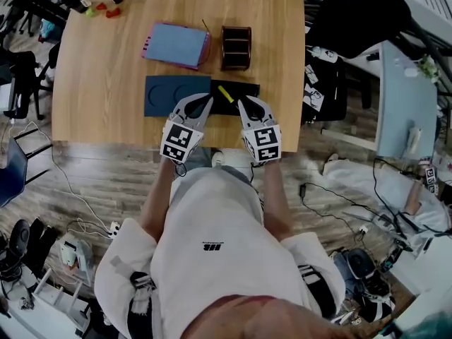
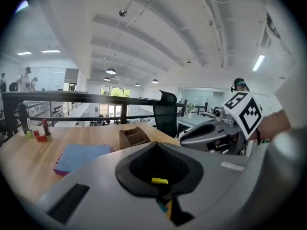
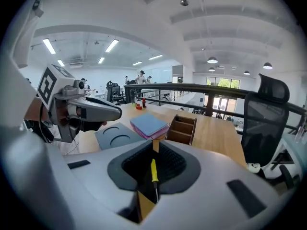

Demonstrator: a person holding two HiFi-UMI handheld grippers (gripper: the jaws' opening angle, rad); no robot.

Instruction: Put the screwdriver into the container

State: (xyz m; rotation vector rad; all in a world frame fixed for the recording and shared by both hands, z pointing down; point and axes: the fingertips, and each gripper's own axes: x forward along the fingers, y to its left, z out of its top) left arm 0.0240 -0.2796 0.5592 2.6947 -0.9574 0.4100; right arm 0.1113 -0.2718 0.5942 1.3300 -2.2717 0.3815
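A yellow-handled screwdriver [image 1: 226, 94] lies on a black mat [image 1: 244, 89] near the table's front edge. The brown compartmented container [image 1: 236, 48] stands just behind it. My left gripper [image 1: 206, 103] and right gripper [image 1: 241, 104] hover side by side over the front edge, their tips on either side of the screwdriver. Both are shut with nothing held. In the left gripper view the screwdriver [image 2: 159, 180] shows through the window between the shut fingers, and the container [image 2: 134, 137] stands beyond. In the right gripper view the screwdriver [image 3: 154, 170] lies below, with the container [image 3: 182, 130] ahead.
A blue notebook [image 1: 175, 44] lies left of the container. A dark blue mat [image 1: 176, 94] with two round recesses adjoins the black mat. Small red and green pieces [image 1: 109, 6] sit at the far left corner. A black office chair [image 1: 360, 20] stands by the table's right side.
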